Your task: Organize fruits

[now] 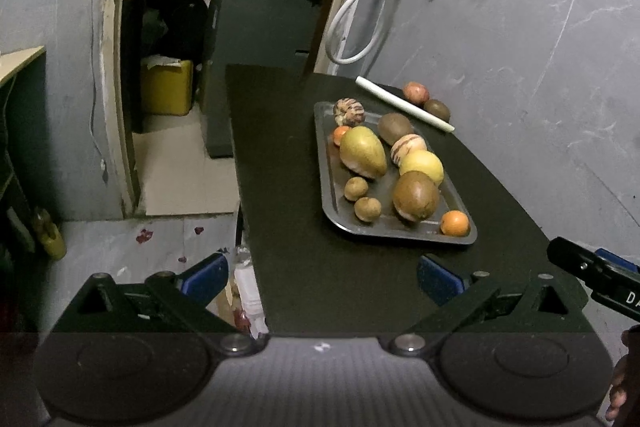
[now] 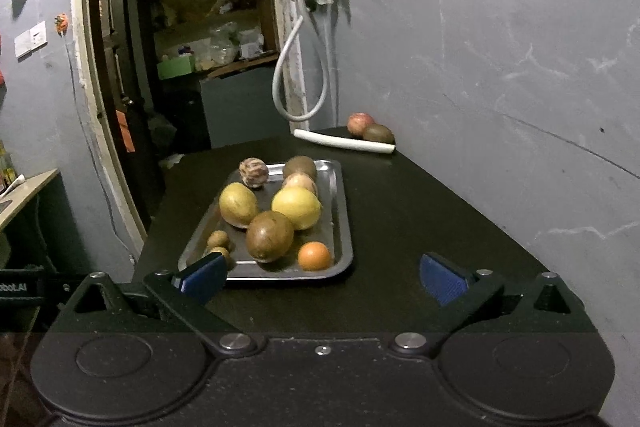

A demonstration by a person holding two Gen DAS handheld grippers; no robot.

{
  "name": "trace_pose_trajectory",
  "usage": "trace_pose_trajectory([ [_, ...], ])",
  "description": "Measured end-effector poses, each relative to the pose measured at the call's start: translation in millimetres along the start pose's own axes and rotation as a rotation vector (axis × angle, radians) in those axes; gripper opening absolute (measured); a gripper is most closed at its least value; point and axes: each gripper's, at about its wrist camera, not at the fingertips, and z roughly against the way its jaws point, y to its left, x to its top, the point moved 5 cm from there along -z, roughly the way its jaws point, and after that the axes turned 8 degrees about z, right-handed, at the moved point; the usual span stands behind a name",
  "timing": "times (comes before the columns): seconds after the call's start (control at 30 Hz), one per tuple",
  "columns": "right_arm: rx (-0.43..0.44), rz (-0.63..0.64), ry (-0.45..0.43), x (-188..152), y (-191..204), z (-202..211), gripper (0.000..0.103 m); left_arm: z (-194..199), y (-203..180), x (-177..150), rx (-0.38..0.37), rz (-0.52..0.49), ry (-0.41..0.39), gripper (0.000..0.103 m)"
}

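Observation:
A metal tray (image 1: 404, 233) (image 2: 340, 195) on a dark table holds several fruits: a yellow-green mango (image 1: 362, 151) (image 2: 238, 205), a yellow citrus (image 1: 422, 166) (image 2: 297, 207), a brown round fruit (image 1: 416, 195) (image 2: 269, 235), an orange (image 1: 455, 223) (image 2: 315, 255) and small brown fruits (image 1: 362, 199). A red apple (image 1: 415, 92) (image 2: 359, 123) and a kiwi (image 1: 437, 109) (image 2: 379, 133) lie off the tray by the wall. My left gripper (image 1: 320, 281) is open and empty, near the table's front edge. My right gripper (image 2: 322, 281) is open and empty, just in front of the tray.
A white tube (image 1: 404, 103) (image 2: 344, 141) lies on the table between the tray and the two loose fruits. A grey wall (image 2: 500, 87) borders the table's right side. A doorway (image 1: 224, 27) opens at the left. The right gripper's body (image 1: 600, 277) shows at the left view's right edge.

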Motion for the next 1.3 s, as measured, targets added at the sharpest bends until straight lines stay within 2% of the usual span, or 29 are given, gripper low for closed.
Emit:
trace_pose_trajectory([
  [0.33, 0.005, 0.001, 0.035, -10.5, 0.5, 0.5, 0.102, -1.4, -3.3, -11.1, -0.012, -0.026, 0.043, 0.103],
  [1.3, -0.005, -0.009, 0.054, -10.9, -3.8, -5.5, 0.102, -5.2, -5.0, -11.2, -0.013, -0.028, 0.053, 0.103],
])
